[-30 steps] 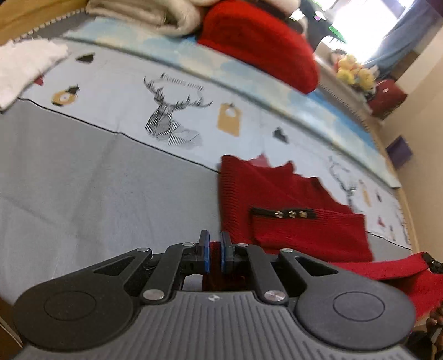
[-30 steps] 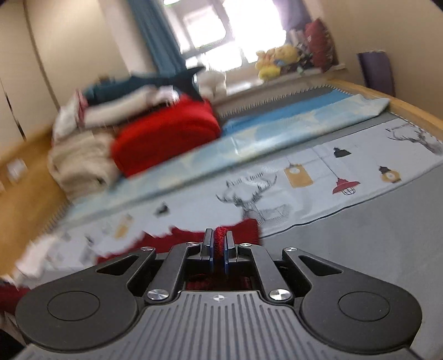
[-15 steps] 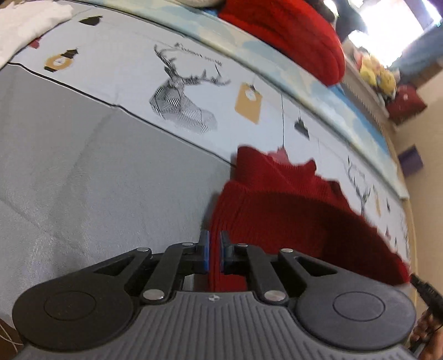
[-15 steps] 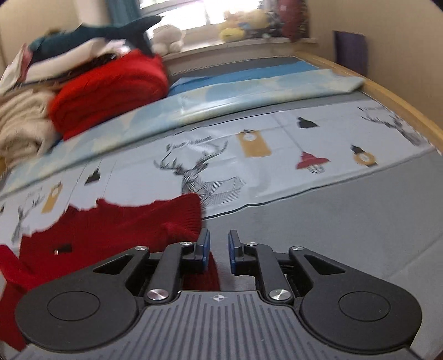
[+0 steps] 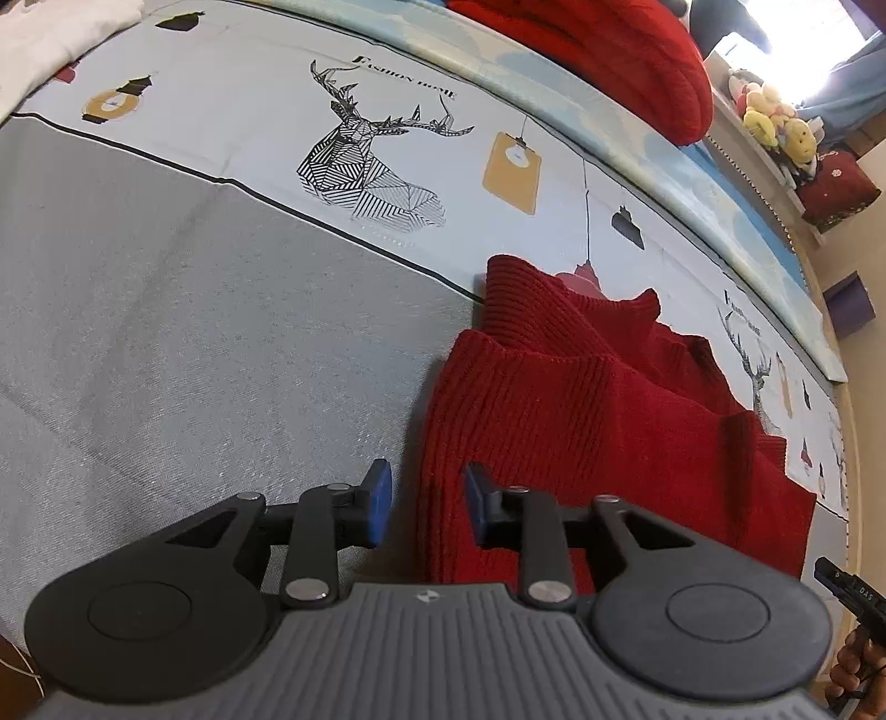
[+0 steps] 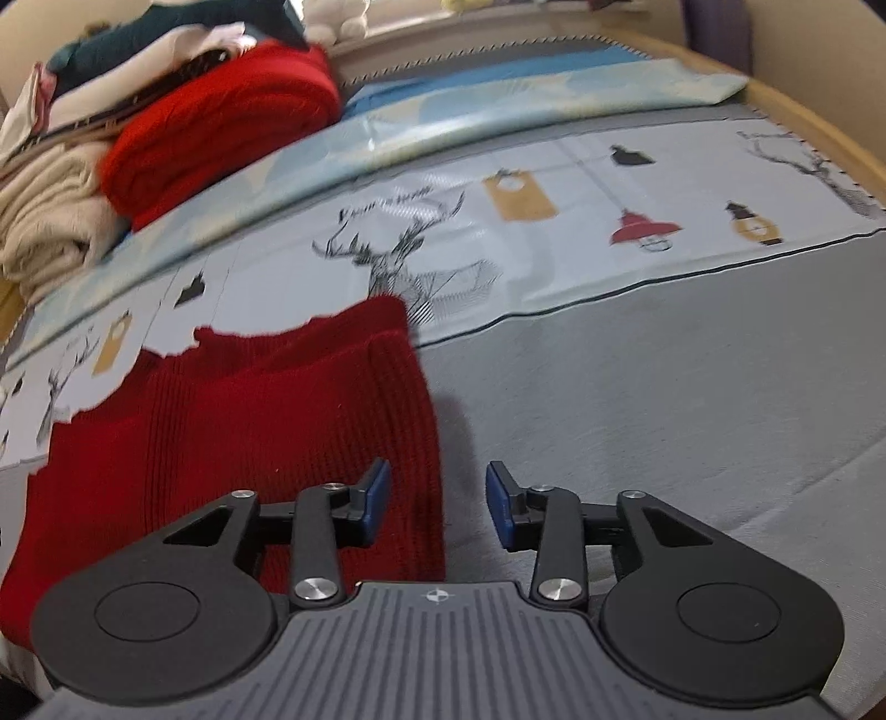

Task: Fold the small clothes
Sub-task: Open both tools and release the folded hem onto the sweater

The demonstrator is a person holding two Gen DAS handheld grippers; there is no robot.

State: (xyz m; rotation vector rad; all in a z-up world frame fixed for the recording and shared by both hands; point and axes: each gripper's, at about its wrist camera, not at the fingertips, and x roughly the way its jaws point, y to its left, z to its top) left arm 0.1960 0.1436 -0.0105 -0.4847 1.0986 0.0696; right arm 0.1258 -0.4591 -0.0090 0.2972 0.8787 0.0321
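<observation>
A small red knitted garment (image 5: 581, 399) lies folded over on the grey bed cover, its near half laid on the far half. My left gripper (image 5: 425, 501) hangs over the garment's left edge; its jaws are opening, the knit edge lies between the blue pads without being pressed. In the right wrist view the same red garment (image 6: 249, 421) fills the left middle. My right gripper (image 6: 437, 507) stands over its right edge, jaws opening, with that edge and bare grey cover between the pads.
A printed sheet with deer and lanterns (image 5: 376, 160) runs behind the garment. A stack of folded clothes with a thick red knit (image 6: 216, 127) and beige pieces (image 6: 44, 227) sits at the back. A white cloth (image 5: 50, 33) lies far left. A wooden bed edge (image 6: 819, 127) curves on the right.
Both grippers came down with the lifted red edge and laid it over the rest of the garment. Both jaws, shut on the knit a second ago, have come apart and let it go.
</observation>
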